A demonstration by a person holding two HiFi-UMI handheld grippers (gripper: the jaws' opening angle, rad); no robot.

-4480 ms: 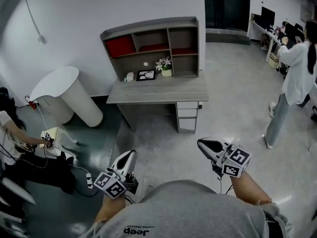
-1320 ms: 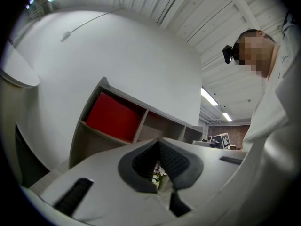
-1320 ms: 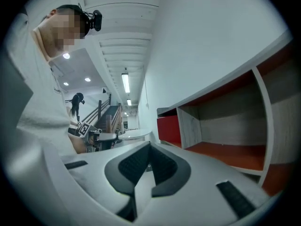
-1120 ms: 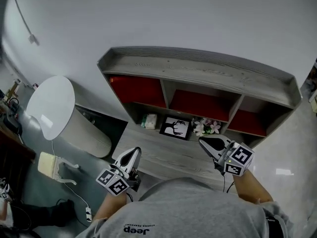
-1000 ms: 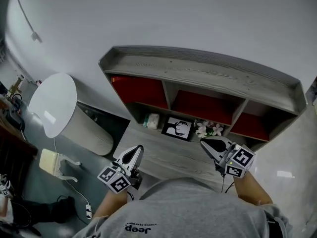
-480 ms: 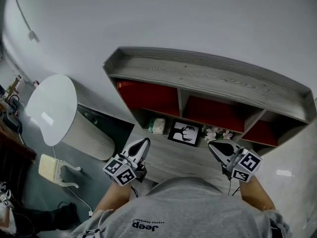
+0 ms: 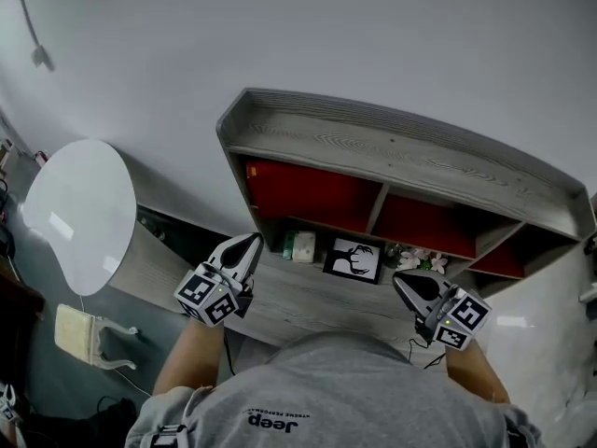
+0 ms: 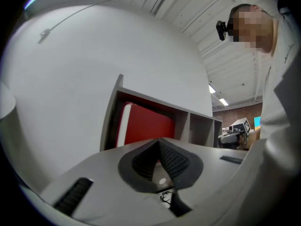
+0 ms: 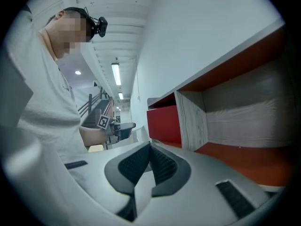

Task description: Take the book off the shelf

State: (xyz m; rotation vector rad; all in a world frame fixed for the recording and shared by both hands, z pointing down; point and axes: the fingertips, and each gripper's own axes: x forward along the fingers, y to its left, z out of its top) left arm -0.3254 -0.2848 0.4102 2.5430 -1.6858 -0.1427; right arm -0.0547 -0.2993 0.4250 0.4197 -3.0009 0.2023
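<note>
A red book (image 7: pixel 306 194) stands in the left compartment of the grey wooden shelf unit (image 7: pixel 392 147) on the desk. In the left gripper view the red book (image 8: pixel 146 125) shows just beyond the shut, empty jaws of my left gripper (image 8: pixel 159 143). In the head view my left gripper (image 7: pixel 250 244) hangs just below and left of that compartment, apart from the book. My right gripper (image 7: pixel 404 284) is shut and empty over the desk near the flowers. In the right gripper view its jaws (image 9: pixel 150 148) point at the shelf divider, with the red book (image 9: pixel 164 124) beyond.
On the desk top (image 7: pixel 308 301) under the shelf stand a small pale box (image 7: pixel 298 246), a framed black-and-white picture (image 7: pixel 353 259) and a pot of flowers (image 7: pixel 420 261). A white round-topped stand (image 7: pixel 70 213) is at the left, a pale stool (image 7: pixel 89 339) on the floor.
The person has come closer to the desk. My left gripper has risen and moved forward toward the left compartment. The right gripper has stayed low over the desk.
</note>
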